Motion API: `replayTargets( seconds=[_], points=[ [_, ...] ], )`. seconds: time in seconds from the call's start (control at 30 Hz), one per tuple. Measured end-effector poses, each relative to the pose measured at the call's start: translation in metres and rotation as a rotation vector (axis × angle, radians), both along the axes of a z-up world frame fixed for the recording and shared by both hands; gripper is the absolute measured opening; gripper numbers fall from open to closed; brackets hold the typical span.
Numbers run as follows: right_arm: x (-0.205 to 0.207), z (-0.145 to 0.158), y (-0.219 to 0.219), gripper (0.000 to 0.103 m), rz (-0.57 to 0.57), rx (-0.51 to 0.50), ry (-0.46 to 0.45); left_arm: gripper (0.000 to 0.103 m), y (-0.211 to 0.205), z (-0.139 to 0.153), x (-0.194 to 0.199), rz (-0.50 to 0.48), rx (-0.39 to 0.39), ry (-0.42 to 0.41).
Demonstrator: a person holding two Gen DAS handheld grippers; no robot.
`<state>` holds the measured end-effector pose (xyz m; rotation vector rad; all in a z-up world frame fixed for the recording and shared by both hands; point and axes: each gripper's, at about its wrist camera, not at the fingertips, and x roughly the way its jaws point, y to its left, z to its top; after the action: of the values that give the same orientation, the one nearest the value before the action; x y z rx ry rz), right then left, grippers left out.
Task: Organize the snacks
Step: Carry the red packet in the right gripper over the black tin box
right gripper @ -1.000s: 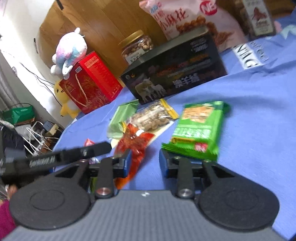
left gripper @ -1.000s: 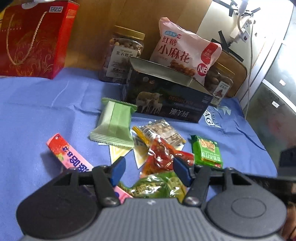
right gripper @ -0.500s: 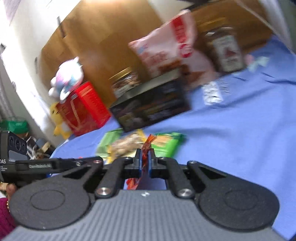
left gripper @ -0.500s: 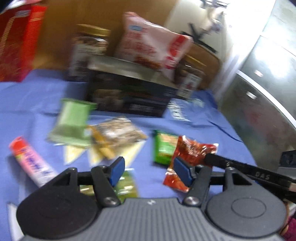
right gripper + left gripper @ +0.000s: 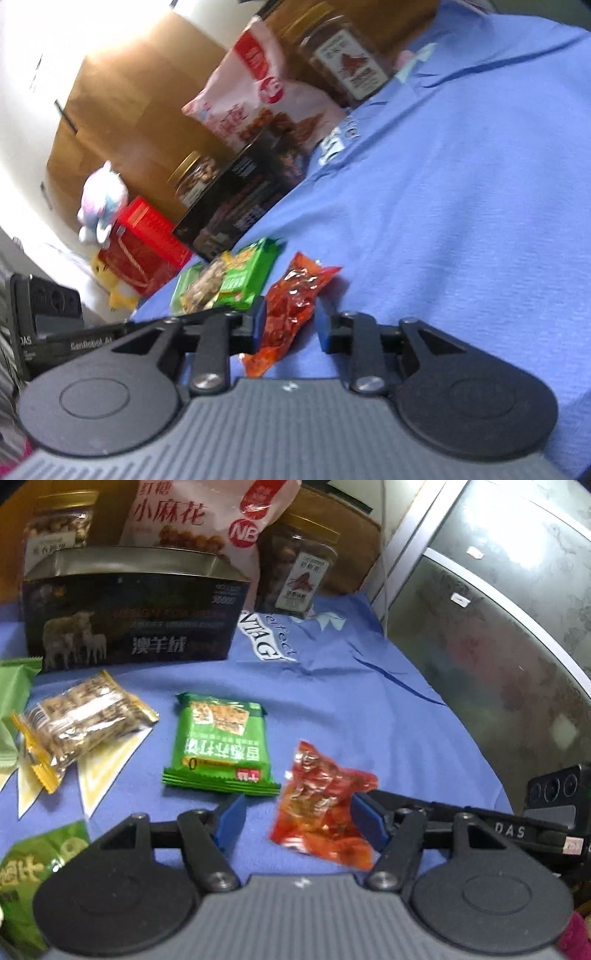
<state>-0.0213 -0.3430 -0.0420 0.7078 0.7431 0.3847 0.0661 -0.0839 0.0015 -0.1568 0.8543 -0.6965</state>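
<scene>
Red snack packet lay flat on the blue cloth over the tabletop, set apart toward the right side of the spread, just right of the green cracker packet. Long axis ran from near edge away toward the back and slightly right in the right wrist view; torn-looking sealed end pointed away, other end toward the cameras. Crinkled, slightly humped, not folded.

Right hand-held gripper straddled the near half of the packet, jaws opening, a gap visible on the right side; left pad close against the wrapper, contact unclear. Judged released, not clenched. Left hand-held gripper wide and opening, nothing pinched; packet overlapped its right pad in view only.

Progress, as a judgement: early. One packet placed aside. Still loose: green cracker packet, nut packet with yellow ends, pale green wrapper at left edge, green bag near left corner. Dark open box behind them, interior hidden. Jars and pink bag stood at the back.
</scene>
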Motion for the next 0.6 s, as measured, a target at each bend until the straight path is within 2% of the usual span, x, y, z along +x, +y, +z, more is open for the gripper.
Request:
replayTargets(
  seconds=[0.07, 0.1, 0.13, 0.27, 0.37, 0.4, 0.47, 0.53, 0.57, 0.6],
  points=[
    [0.003, 0.0, 0.01, 0.025, 0.025, -0.003, -0.006, 0.074, -0.002, 0.0, -0.002, -0.007, 0.003, -0.011],
    [0.005, -0.001, 0.013, 0.014, 0.037, -0.004, 0.004, 0.074, -0.001, 0.0, -0.003, -0.007, 0.002, -0.014],
    [0.008, -0.002, 0.016, 0.012, 0.04, 0.003, 0.012, 0.074, 0.001, -0.001, -0.003, -0.006, -0.002, -0.014],
    [0.008, -0.003, 0.005, 0.008, 0.045, 0.179, 0.012, 0.075, 0.018, 0.003, -0.005, 0.007, -0.058, 0.016],
    [0.005, 0.003, -0.004, 0.007, 0.07, 0.307, -0.001, 0.081, 0.038, 0.008, -0.009, 0.043, -0.105, -0.013],
    [0.006, 0.005, -0.005, 0.007, 0.088, 0.36, -0.008, 0.086, 0.045, 0.011, -0.01, 0.041, -0.135, -0.019],
    [0.006, 0.01, -0.008, 0.007, 0.116, 0.445, -0.023, 0.087, 0.057, 0.015, -0.011, 0.026, -0.215, -0.008],
    [0.007, 0.014, -0.008, 0.007, 0.15, 0.51, -0.037, 0.08, 0.065, 0.02, -0.014, -0.011, -0.297, 0.003],
    [0.008, 0.015, -0.007, 0.007, 0.162, 0.537, -0.041, 0.066, 0.066, 0.022, -0.015, -0.032, -0.328, 0.004],
    [0.009, 0.015, -0.005, 0.007, 0.164, 0.543, -0.04, 0.046, 0.066, 0.024, -0.016, -0.052, -0.347, 0.008]
  ],
)
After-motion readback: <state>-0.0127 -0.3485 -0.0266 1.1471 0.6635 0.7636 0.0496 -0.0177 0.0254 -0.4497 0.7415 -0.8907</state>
